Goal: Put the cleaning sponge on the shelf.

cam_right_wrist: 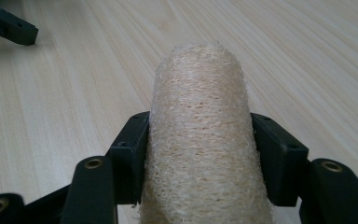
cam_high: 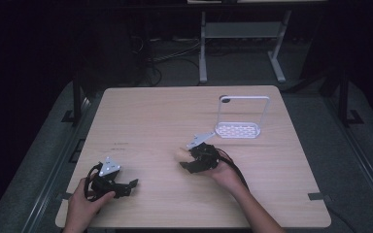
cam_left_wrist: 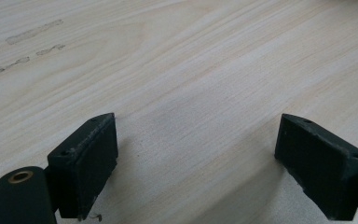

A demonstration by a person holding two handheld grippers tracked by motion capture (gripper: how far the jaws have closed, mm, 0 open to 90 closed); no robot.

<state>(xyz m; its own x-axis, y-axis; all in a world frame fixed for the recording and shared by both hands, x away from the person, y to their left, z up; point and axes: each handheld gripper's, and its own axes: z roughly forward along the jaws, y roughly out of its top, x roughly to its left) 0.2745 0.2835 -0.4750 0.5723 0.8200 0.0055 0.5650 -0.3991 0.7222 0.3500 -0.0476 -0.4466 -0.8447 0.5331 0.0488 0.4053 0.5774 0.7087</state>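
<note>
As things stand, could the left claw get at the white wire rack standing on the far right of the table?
Probably yes. The left claw is open with nothing between its jaws, and bare wooden table lies ahead of it. But the right claw, shut on the beige loofah sponge, sits roughly between it and the white wire rack.

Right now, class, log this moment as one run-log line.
right gripper: shut on loofah | left gripper: open, nothing between | white rack: unused | table

The loofah [cam_high: 179,154] lies on the tabletop [cam_high: 150,111], left of the right gripper [cam_high: 190,160]. The rack [cam_high: 238,129] stands behind them. The left gripper [cam_high: 128,187] is near the front left.
</note>
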